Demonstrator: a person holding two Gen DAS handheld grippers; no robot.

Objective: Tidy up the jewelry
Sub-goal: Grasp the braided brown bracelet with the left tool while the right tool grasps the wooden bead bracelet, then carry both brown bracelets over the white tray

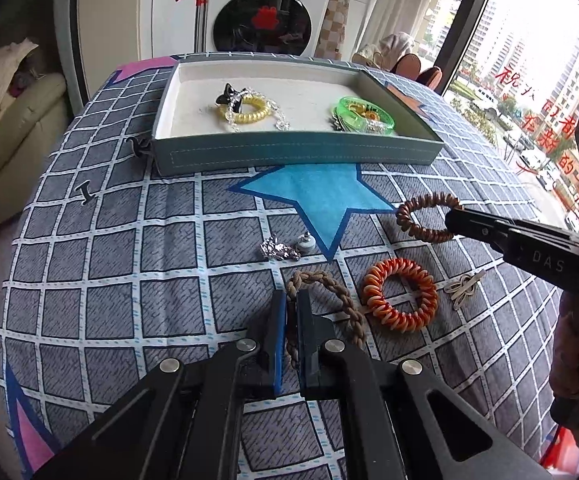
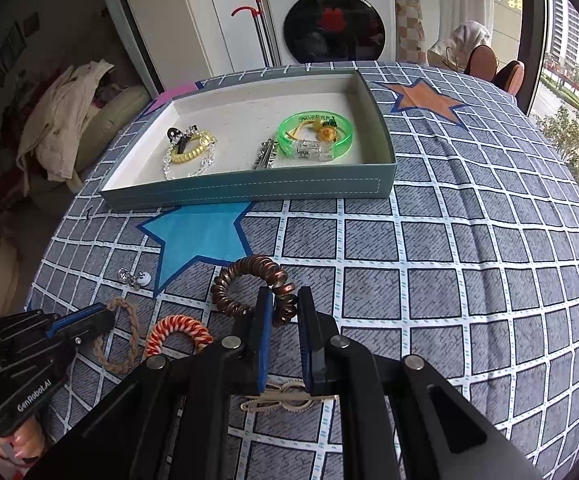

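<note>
A teal tray (image 2: 249,194) on the patterned table (image 2: 449,280) already holds a yellow coil tie, a bead chain, a clip and a green bangle (image 2: 315,136). The left tool (image 1: 291,300) is closed on a braided rope bracelet (image 1: 341,300); the right tool (image 2: 283,300) is closed on a brown coil tie (image 2: 225,288). An orange coil tie (image 1: 399,294), a hair clip and small earrings are left on the table.

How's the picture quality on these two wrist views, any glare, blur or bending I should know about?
Left wrist view: strong fisheye bend, the tray edge bows; window at right is bright and washed out; tabletop evenly lit and sharp. Right wrist view: same barrel distortion, dark vignette at corners; the brown coil hair tie is crisp, and the left side of the room is dim.
</note>
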